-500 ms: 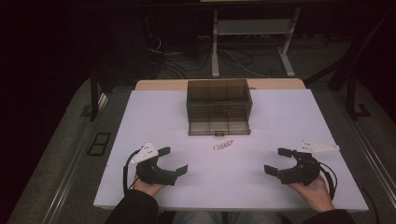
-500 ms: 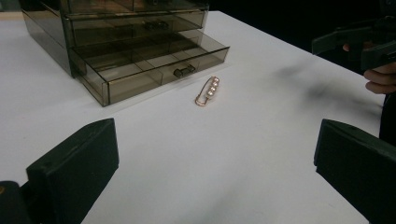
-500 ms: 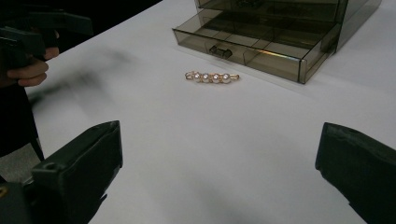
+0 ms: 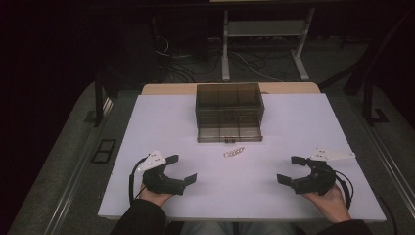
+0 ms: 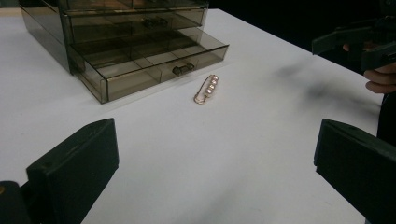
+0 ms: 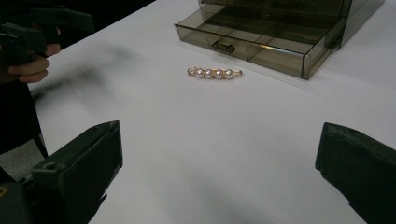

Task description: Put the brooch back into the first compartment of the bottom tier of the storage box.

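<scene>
both grippers rest low on the white table (image 4: 147,127), jaws wide apart, nothing between them: left gripper (image 4: 179,170) at lower left of the high view, right gripper (image 4: 291,170) at lower right. pearl brooch (image 4: 233,152) lies flat on the table at frame centre, between the two, just below the smoky drawer box (image 4: 229,111), whose bottom drawer (image 5: 154,63) is pulled out.

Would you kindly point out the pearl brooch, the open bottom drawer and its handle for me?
pearl brooch (image 6: 215,73): right gripper view, on the row of pearls.
open bottom drawer (image 5: 140,77): left gripper view, on its front wall.
drawer handle (image 5: 183,68): left gripper view, on its middle.
</scene>
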